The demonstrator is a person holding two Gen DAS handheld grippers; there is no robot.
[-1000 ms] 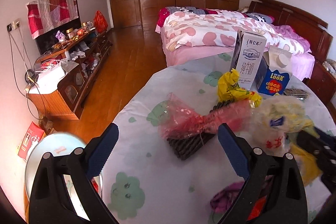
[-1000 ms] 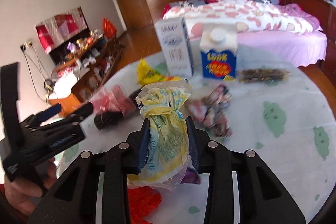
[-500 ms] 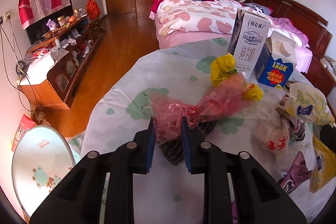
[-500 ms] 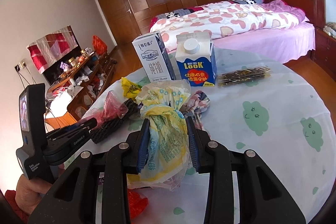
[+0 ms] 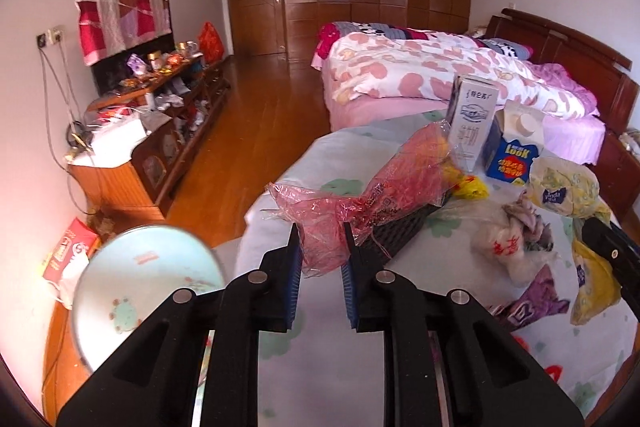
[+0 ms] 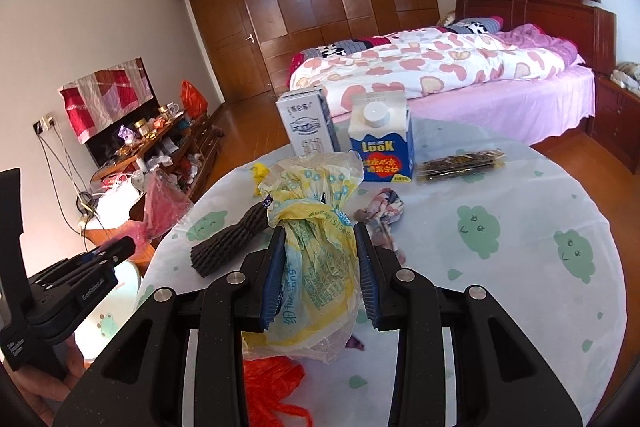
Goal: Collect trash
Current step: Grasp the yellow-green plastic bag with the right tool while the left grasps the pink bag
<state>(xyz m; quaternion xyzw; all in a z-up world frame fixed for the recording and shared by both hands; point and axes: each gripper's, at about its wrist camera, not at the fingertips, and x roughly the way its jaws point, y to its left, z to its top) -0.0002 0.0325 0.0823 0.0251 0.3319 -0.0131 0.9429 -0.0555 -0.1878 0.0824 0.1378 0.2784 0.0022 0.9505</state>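
- The left tool [image 5: 320, 245] has just been closing; it is clenched on the pink plastic bag [image 5: 376, 187], lifted off the table [image 6: 500, 267].
- The bag's far end hangs over a dark ribbed roll [image 6: 228, 243] that lies on the table.
- The right tool [image 6: 320, 247] grips a yellow-and-white wrapper bag [image 6: 316, 227] at its twisted neck.
- Two cartons [image 6: 380, 147] stand upright at the table's far side.
- Something orange [image 6: 272, 383], perhaps another bag, lies under the right tool.
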